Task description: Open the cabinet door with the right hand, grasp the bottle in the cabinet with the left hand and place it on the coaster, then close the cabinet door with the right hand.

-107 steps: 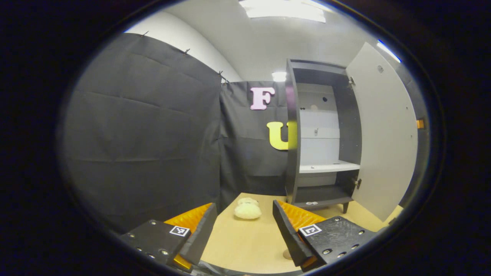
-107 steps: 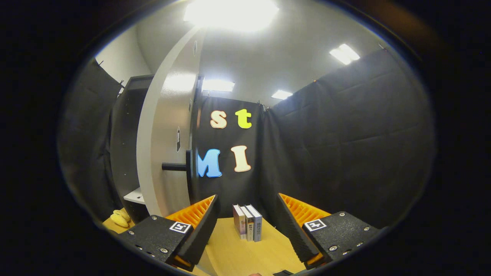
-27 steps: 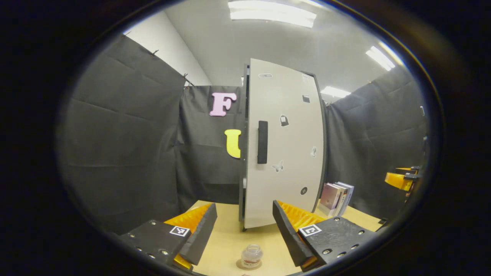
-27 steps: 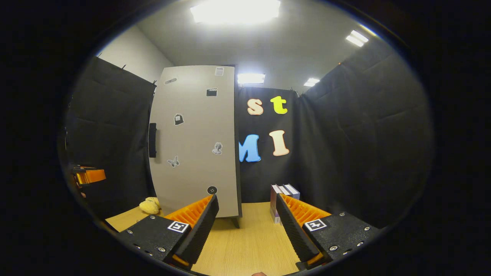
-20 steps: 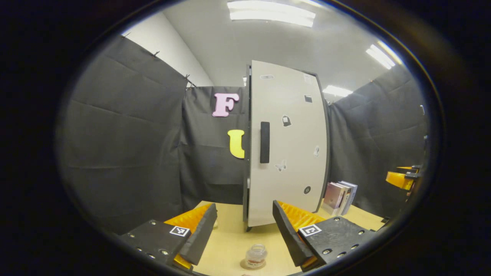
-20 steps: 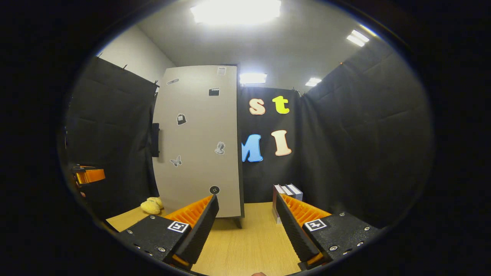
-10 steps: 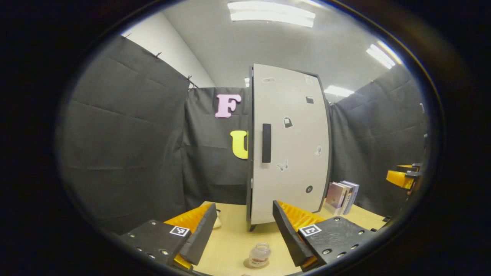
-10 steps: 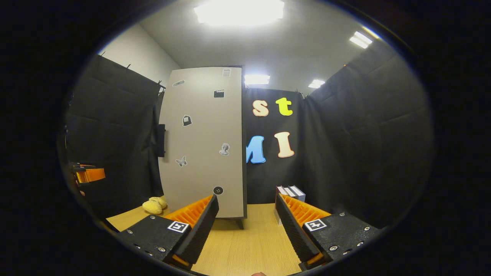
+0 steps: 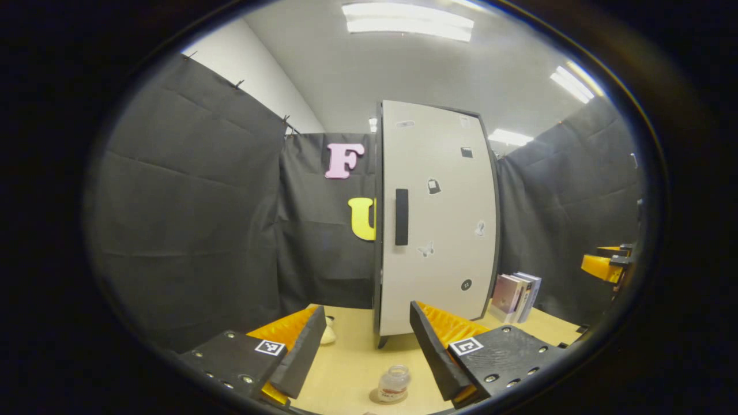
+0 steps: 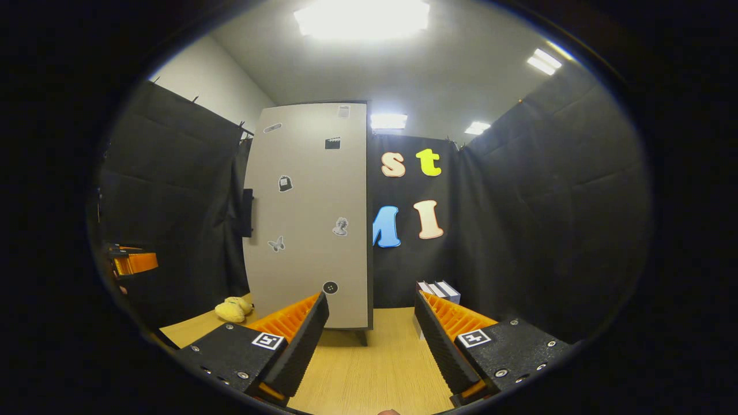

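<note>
Bottle (image 9: 394, 381) on coaster (image 9: 381, 397), between open left gripper (image 9: 365, 346) fingers.

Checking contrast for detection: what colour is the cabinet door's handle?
Black, a vertical bar handle on the pale grey cabinet door; clearest in the left gripper view.

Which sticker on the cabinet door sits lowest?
The round dark button sticker near the cabinet door's bottom corner. The butterfly sticker and the bust sticker sit higher, around mid-door.
</note>
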`<state>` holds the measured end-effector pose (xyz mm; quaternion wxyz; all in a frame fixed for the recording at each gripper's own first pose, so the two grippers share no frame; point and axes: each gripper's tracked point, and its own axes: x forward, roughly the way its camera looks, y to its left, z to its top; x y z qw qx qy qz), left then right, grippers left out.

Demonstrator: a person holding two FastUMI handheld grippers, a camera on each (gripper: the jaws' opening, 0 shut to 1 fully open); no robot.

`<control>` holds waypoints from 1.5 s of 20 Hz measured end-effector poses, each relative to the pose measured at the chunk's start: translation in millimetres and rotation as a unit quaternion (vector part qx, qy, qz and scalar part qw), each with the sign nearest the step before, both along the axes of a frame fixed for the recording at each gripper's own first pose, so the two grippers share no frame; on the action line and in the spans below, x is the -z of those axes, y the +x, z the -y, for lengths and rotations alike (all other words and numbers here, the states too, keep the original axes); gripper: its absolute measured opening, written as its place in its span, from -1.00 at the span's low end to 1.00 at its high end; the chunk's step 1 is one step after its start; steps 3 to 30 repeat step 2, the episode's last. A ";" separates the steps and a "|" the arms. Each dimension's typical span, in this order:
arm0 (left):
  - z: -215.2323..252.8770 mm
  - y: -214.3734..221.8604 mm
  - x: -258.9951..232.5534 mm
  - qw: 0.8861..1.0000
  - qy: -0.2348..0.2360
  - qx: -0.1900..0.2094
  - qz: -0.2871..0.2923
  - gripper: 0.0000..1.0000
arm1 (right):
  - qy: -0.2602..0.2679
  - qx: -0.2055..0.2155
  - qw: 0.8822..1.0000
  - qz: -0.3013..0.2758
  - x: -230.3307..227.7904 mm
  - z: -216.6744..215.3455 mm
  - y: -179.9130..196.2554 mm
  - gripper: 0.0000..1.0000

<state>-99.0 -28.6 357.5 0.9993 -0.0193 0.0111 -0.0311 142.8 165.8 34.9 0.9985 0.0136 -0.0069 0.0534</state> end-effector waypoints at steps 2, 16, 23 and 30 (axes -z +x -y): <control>0.6 -0.3 1.7 1.000 0.000 -0.002 -0.002 0.72 | 0.000 0.000 1.000 0.001 0.1 -1.0 0.7 0.87; 0.6 -0.3 1.7 1.000 0.000 -0.002 -0.002 0.72 | 0.000 0.000 1.000 0.001 0.1 -1.0 0.7 0.87; 0.6 -0.3 1.7 1.000 0.000 -0.002 -0.002 0.72 | 0.000 0.000 1.000 0.001 0.1 -1.0 0.7 0.87; 0.6 -0.3 1.7 1.000 0.000 -0.002 -0.002 0.72 | 0.000 0.000 1.000 0.001 0.1 -1.0 0.7 0.87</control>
